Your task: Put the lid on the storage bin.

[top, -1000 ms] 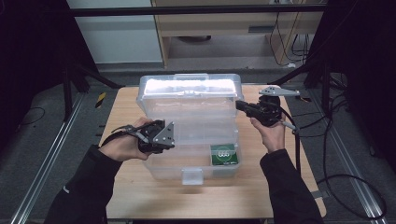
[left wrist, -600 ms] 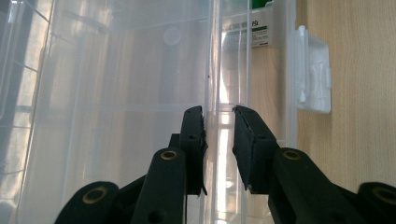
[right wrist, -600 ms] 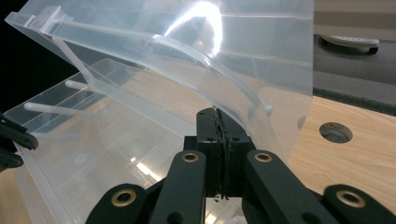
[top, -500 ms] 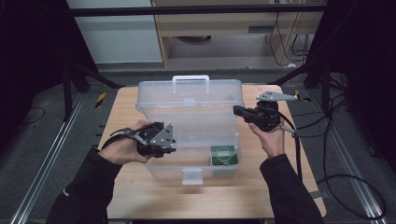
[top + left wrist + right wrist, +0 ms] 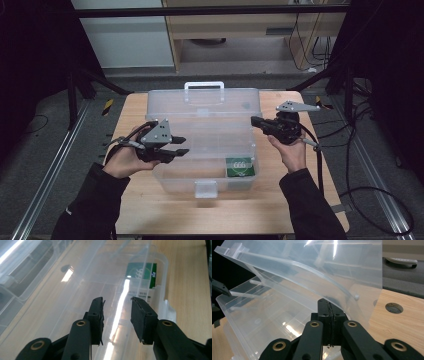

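Clear plastic storage box (image 5: 200, 140) sits at the centre of the wooden table (image 5: 150, 210) in the high view, its lid (image 5: 202, 102) raised toward the far edge with the white carry handle (image 5: 203, 86) at the top and a front latch (image 5: 206, 188) facing the person. A green card pack (image 5: 240, 166) lies inside the box at the near right corner. The left gripper (image 5: 179, 146) is held over the left wall of the box, its jaws a moderate gap apart and holding nothing. The right gripper (image 5: 254, 121) is held at the right edge of the lid, its jaw tips meeting the lid edge. In the left gripper view, the left gripper (image 5: 117, 305) looks down along the interior of the box (image 5: 75, 290); its two black pads stand apart with bare box floor visible between them, and the green card pack (image 5: 141, 271) rests against the far end wall, with the table (image 5: 190, 277) beyond that wall. In the right gripper view, the right gripper (image 5: 329, 302) has its jaws pressed together, and the tips reach the curved edge of the tilted lid (image 5: 317, 267); whether a thin rim of the lid is pinched between them cannot be told. The compartmented box base (image 5: 257, 315) lies below the lid, and a round hole (image 5: 394, 307) shows in the table surface at the right.
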The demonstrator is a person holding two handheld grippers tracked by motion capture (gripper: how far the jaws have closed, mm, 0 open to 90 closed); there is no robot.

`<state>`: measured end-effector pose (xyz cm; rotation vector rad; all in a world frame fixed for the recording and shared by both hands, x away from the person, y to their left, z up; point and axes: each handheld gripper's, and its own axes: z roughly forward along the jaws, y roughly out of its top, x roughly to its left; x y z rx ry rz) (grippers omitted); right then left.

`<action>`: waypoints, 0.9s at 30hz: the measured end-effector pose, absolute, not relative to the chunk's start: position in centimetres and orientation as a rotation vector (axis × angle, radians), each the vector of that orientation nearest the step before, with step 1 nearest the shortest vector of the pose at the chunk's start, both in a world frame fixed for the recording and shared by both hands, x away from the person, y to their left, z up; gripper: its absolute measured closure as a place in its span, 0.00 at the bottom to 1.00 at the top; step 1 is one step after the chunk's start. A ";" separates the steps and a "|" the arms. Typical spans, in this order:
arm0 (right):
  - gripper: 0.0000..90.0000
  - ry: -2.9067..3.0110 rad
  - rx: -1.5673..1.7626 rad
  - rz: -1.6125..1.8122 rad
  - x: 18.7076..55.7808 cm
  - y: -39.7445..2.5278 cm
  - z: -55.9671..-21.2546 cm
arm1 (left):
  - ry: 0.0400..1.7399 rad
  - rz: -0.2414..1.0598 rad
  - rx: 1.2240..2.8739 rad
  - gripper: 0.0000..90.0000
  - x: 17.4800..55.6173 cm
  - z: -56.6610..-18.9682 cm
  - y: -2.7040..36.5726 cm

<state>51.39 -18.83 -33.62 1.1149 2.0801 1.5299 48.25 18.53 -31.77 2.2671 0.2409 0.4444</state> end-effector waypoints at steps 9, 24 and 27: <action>0.99 2.090 1.110 1.515 51.3 -18.9 -33.8 | 0.346 0.369 2.147 0.64 48.6 -32.6 19.9; 0.99 2.100 1.094 1.511 51.0 -18.8 -33.9 | 0.337 0.282 1.984 0.45 47.9 -33.6 21.1; 0.99 2.102 1.088 1.505 50.9 -18.8 -33.9 | 0.396 0.306 1.929 0.45 47.7 -33.7 21.9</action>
